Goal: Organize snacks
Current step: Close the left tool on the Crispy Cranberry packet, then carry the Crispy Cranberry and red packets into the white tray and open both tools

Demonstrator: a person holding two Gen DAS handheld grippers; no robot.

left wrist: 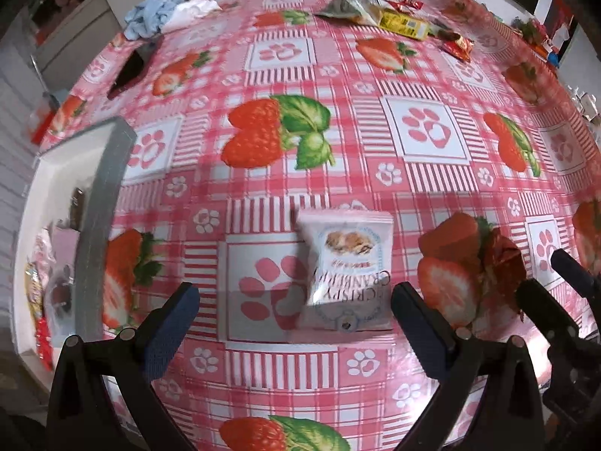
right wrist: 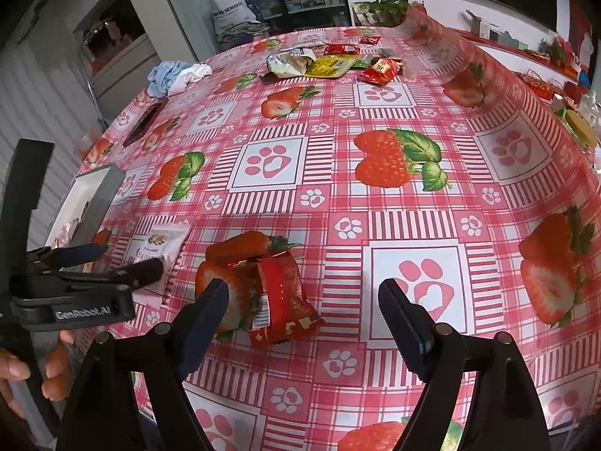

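A white crispy-cranberry snack packet (left wrist: 347, 267) lies flat on the strawberry tablecloth (left wrist: 338, 75). My left gripper (left wrist: 296, 323) hangs over it, open, the packet between its fingers and nearer the right one; no pad presses on it. A crumpled red snack packet (right wrist: 285, 297) rests on the cloth inside my open right gripper (right wrist: 304, 315), close to the left finger (right wrist: 210, 312). The right wrist view also shows the left gripper (right wrist: 131, 257) over the white packet (right wrist: 161, 248). In the left wrist view the red packet (left wrist: 503, 259) and right gripper (left wrist: 542, 272) are at the right.
A white box with a grey wall (left wrist: 105, 188) holds several snacks at the table's left edge (right wrist: 101, 188). More snack packets (right wrist: 326, 64) lie in a pile at the far end. Near the far left are a crumpled cloth (right wrist: 176, 73) and a flat black object (right wrist: 144, 124). A person's hand (right wrist: 22, 368) holds the left gripper.
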